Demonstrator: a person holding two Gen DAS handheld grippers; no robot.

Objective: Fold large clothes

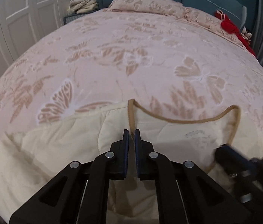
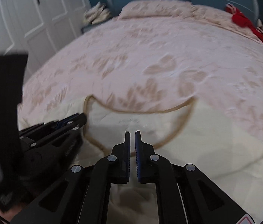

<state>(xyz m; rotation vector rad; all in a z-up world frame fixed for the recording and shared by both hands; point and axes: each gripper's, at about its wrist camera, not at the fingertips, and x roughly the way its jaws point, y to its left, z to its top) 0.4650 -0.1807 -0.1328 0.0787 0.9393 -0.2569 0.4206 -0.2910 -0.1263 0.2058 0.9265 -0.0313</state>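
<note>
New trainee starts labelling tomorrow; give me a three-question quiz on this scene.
1. True or false: the left tool is shut on the tan-trimmed edge of the cream quilted garment.
2. Where does the red fabric bundle lie? A) at the far right of the bed, beside the patterned pink pillow; B) on top of the garment; C) on the floor by the white doors.
3. Which insect motif decorates the pink bedspread?

Key: 1 true; 2 A; 3 butterflies.
</note>
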